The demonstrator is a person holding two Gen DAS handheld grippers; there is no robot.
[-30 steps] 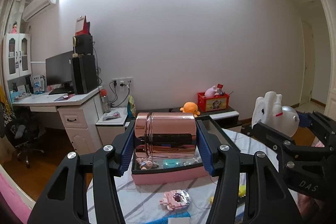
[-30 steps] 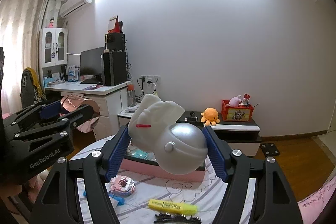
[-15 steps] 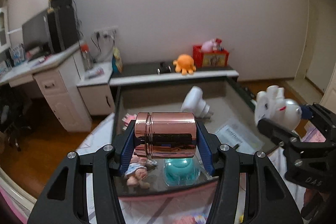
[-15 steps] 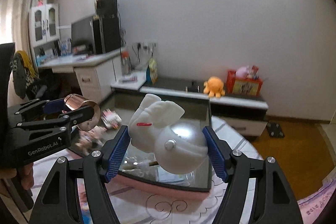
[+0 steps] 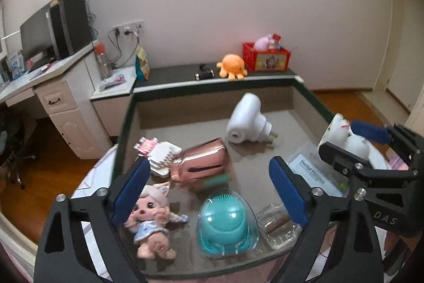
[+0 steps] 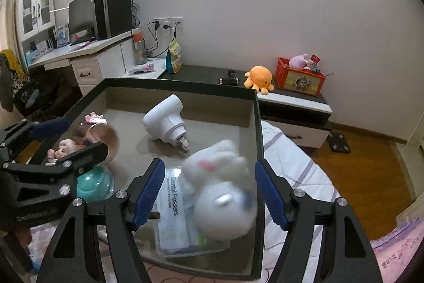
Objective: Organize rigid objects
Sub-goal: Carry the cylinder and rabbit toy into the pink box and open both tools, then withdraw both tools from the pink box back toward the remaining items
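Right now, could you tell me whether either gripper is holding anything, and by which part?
Neither holds anything. The left gripper is open above the rose-gold canister lying in the tray. The right gripper is open too, with the blurred white rabbit toy loose between its fingers.

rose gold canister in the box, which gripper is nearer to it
Left. The left gripper is open right above the rose gold canister; the right gripper is over the white rabbit toy on the box's far side.

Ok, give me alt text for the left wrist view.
The open left gripper hangs over a dark-rimmed storage box, where a rose-gold canister lies on its side among a doll, a teal brush and a white plug-in device.
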